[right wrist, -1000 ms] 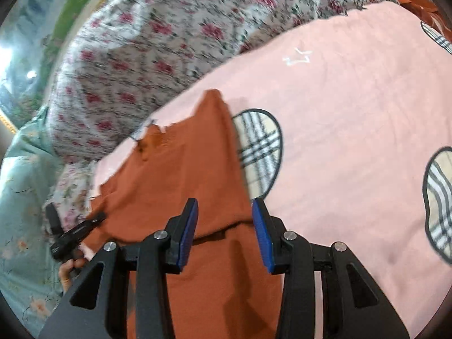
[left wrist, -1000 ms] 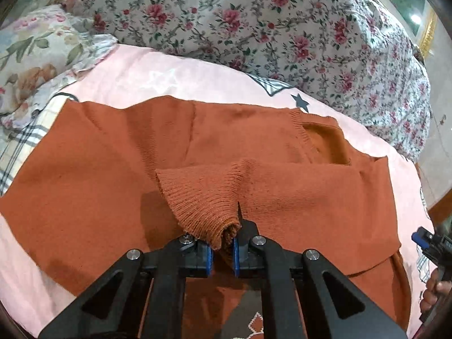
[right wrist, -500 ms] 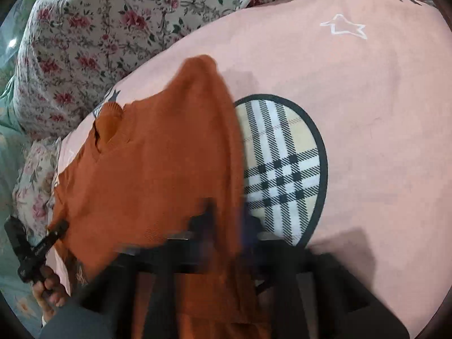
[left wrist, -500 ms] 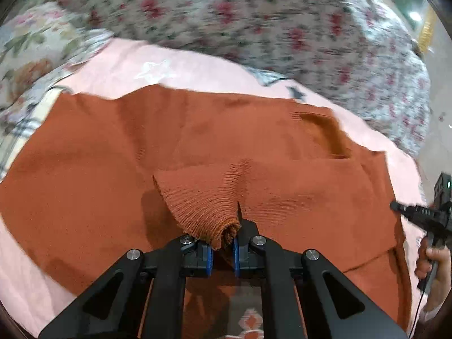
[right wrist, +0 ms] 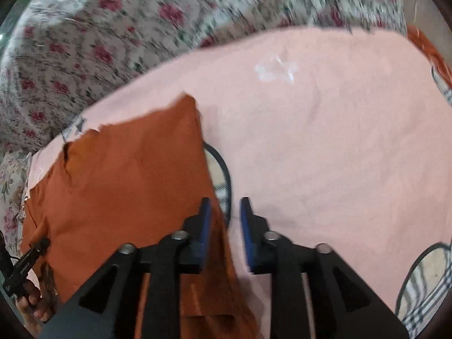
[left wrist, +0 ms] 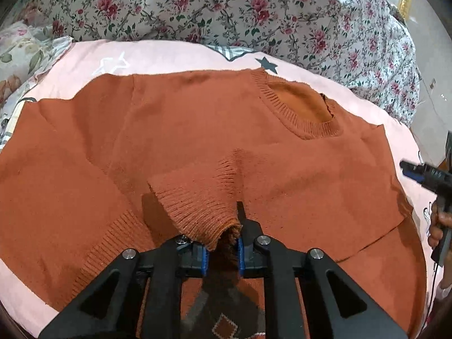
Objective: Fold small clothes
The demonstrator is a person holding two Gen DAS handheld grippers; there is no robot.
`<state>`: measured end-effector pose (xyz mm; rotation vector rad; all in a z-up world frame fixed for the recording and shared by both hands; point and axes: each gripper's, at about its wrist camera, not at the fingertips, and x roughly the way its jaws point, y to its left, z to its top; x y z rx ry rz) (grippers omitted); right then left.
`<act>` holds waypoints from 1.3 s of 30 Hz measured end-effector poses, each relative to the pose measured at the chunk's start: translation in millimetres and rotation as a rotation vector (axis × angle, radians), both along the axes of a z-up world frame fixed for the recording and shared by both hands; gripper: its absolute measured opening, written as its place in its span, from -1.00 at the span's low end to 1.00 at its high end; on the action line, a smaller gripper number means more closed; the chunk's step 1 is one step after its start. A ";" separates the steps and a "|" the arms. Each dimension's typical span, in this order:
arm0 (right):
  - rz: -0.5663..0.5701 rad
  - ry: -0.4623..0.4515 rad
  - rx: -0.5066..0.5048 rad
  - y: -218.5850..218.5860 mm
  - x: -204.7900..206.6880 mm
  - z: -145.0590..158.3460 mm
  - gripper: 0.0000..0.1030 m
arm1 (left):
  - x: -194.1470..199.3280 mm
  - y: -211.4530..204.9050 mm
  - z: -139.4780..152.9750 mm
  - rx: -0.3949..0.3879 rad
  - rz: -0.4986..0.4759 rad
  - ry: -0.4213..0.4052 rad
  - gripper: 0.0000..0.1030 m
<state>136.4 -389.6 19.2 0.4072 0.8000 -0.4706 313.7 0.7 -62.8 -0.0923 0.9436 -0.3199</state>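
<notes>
An orange knitted sweater [left wrist: 175,130] is spread front-up on a pink sheet [left wrist: 158,53] covering the bed, its neckline [left wrist: 303,113] towards the flowered quilt [left wrist: 254,8]. One sleeve is folded across the chest, and its ribbed cuff [left wrist: 197,206] is pinched in the left gripper [left wrist: 221,251], whose fingers are nearly closed on the knit; they have just been easing apart slightly, with the cuff between them.

The right gripper [right wrist: 224,234] is at the sweater's right edge with its fingers parted; they have just been opening, and no cloth appears pressed between the pads, though the sweater's edge lies right beside the left finger.

The step in hand is judged to be laying the sleeve flat across the body. It is best done by lowering the cuff until it rests on the chest, keeping the sleeve straight and free of twist, and letting go only once the knit is supported, so that the fold is not dragged back.

Compared with the earlier frames, the cuff is held by the left gripper as before, while more of the neckline is brought into the left view. In the right view the sweater's edge, gripped and lifted half a second ago, is laid down again.
</notes>
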 end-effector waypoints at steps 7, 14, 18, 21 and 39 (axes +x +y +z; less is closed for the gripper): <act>0.009 0.072 0.066 -16.3 54.3 -20.4 -0.66 | 0.5 -9.3 -2.7 0.057 -0.019 -0.019 -0.82; -0.055 0.064 -0.033 -27.2 40.0 -2.7 -0.92 | 4.5 -8.3 -6.7 0.091 -0.015 -0.037 -0.81; 0.040 -0.037 0.033 5.7 11.5 14.0 -0.82 | 2.5 -8.7 -4.2 0.097 -0.014 -0.048 -0.79; 0.126 -0.022 0.057 40.4 -3.4 6.5 -0.15 | 2.1 -8.2 -4.1 0.112 -0.013 -0.043 -0.74; 0.250 -0.069 0.217 126.7 -63.2 -3.6 0.04 | -92.1 73.8 28.4 0.158 0.012 -0.110 0.55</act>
